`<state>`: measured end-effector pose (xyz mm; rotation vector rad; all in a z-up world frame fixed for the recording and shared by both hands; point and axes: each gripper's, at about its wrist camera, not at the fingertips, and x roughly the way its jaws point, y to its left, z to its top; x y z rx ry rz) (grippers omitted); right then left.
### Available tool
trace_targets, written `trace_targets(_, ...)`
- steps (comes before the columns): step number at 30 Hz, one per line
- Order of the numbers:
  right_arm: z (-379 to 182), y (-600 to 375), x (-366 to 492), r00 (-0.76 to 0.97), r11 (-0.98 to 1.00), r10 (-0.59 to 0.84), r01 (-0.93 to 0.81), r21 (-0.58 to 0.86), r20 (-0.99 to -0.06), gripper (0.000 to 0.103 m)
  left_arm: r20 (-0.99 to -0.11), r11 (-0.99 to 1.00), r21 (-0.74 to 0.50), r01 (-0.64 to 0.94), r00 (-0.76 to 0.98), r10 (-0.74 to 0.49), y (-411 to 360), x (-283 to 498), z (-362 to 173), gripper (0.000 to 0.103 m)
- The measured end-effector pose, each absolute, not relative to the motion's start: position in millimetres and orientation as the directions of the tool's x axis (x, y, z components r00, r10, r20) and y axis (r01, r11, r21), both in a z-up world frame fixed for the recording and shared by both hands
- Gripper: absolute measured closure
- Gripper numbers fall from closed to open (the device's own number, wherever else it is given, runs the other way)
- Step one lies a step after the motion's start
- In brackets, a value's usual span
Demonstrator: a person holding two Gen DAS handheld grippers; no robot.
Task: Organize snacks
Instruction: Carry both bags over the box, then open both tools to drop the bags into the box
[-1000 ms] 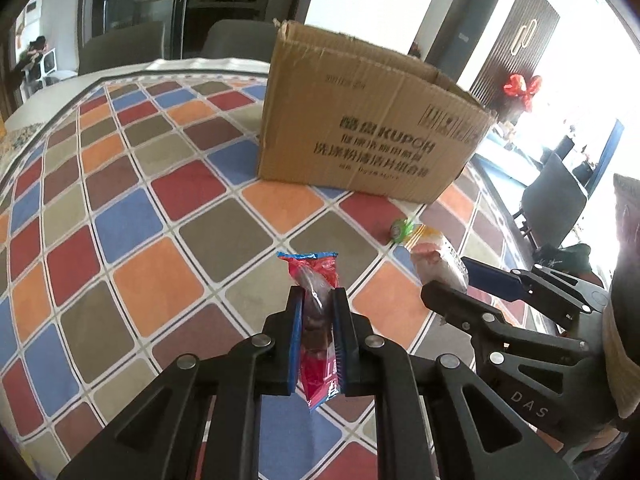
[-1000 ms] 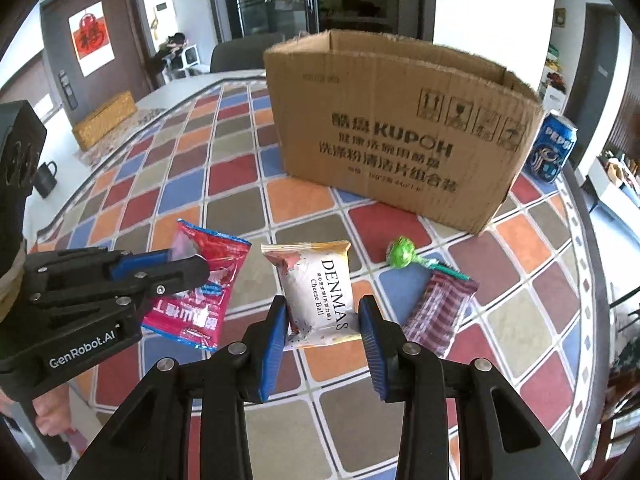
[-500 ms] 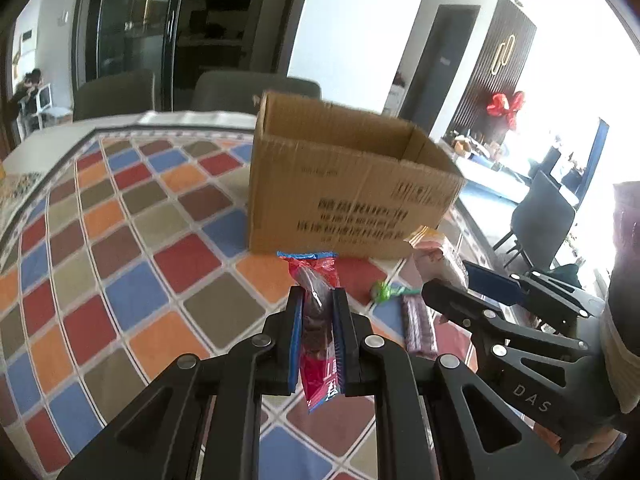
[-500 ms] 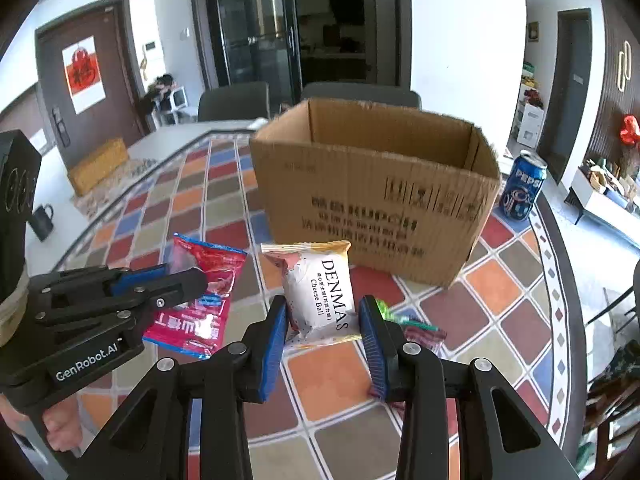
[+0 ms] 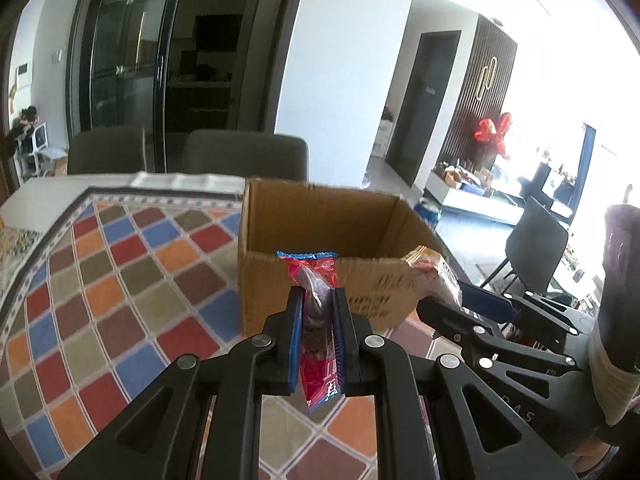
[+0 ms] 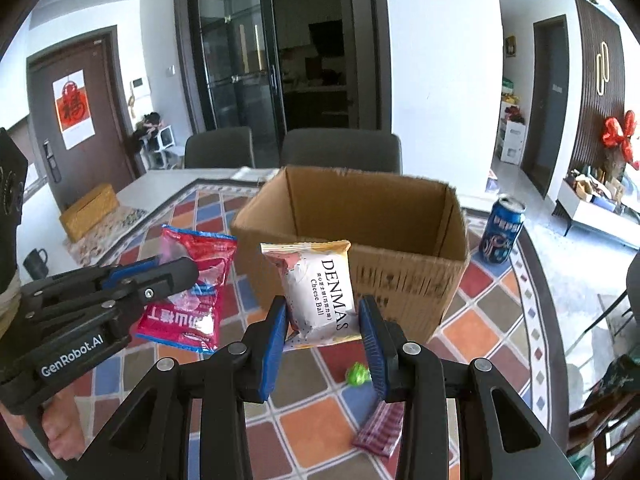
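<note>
My left gripper (image 5: 316,300) is shut on a red snack packet (image 5: 318,328), held edge-on in the air in front of the open cardboard box (image 5: 320,240). The packet also shows in the right wrist view (image 6: 192,292), beside the left gripper (image 6: 176,276). My right gripper (image 6: 322,316) is shut on a white DENMAS cheese ball packet (image 6: 320,288), held above the table just before the box (image 6: 360,232). The right gripper also shows in the left wrist view (image 5: 448,300) with its packet (image 5: 432,272). The box looks empty where I see inside.
A green lollipop (image 6: 358,374) and a striped purple packet (image 6: 380,428) lie on the checkered tablecloth (image 6: 312,428) below my right gripper. A blue Pepsi can (image 6: 502,230) stands right of the box. Chairs (image 6: 340,150) stand behind the table.
Both grippers have risen with their packets and tilted up. The box opening now shows from above its rim. The lollipop and purple packet stayed on the table.
</note>
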<state>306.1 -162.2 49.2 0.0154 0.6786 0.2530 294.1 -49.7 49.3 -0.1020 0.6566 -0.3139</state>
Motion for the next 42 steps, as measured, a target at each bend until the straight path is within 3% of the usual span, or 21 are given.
trace_targets(21, 76.4, -182.0, 376.7, 0.788, 0.980, 0.193, -0.186, 0.072, -0.585, 0.066, -0.531, 0.948, -0.112, 0.296, 0.789, -0.309, -73.1, 373.5, 78.5, 0.088)
trace_targets(33, 54.9, -191.2, 420.5, 0.769, 0.986, 0.164, -0.153, 0.071, -0.618, 0.065, -0.590, 0.946, -0.089, 0.312, 0.748, -0.303, -88.8, 424.6, 57.4, 0.087)
trace_targets(34, 52.3, -192.2, 424.4, 0.768, 0.987, 0.159, -0.147, 0.071, -0.621, 0.065, -0.601, 0.947, -0.087, 0.309, 0.742, -0.297, -89.6, 429.0, 55.5, 0.085)
trace_targets(35, 51.2, -192.1, 426.7, 0.769, 0.987, 0.159, -0.147, 0.071, -0.619, 0.065, -0.608, 0.947, -0.084, 0.309, 0.737, -0.294, -89.9, 431.8, 54.9, 0.078)
trace_targets(37, 48.0, -192.9, 431.2, 0.762, 0.989, 0.145, -0.134, 0.065, -0.631, 0.049, -0.611, 0.956, -0.064, 0.286, 0.746, -0.264, -89.6, 432.7, 54.6, 0.056)
trace_targets(42, 41.8, -200.7, 425.1, 0.749, 0.994, 0.114, -0.082, 0.079, -0.653, 0.046, -0.589, 0.957, -0.021, 0.290, 0.770, -0.246, -87.0, 413.5, 54.3, 0.055)
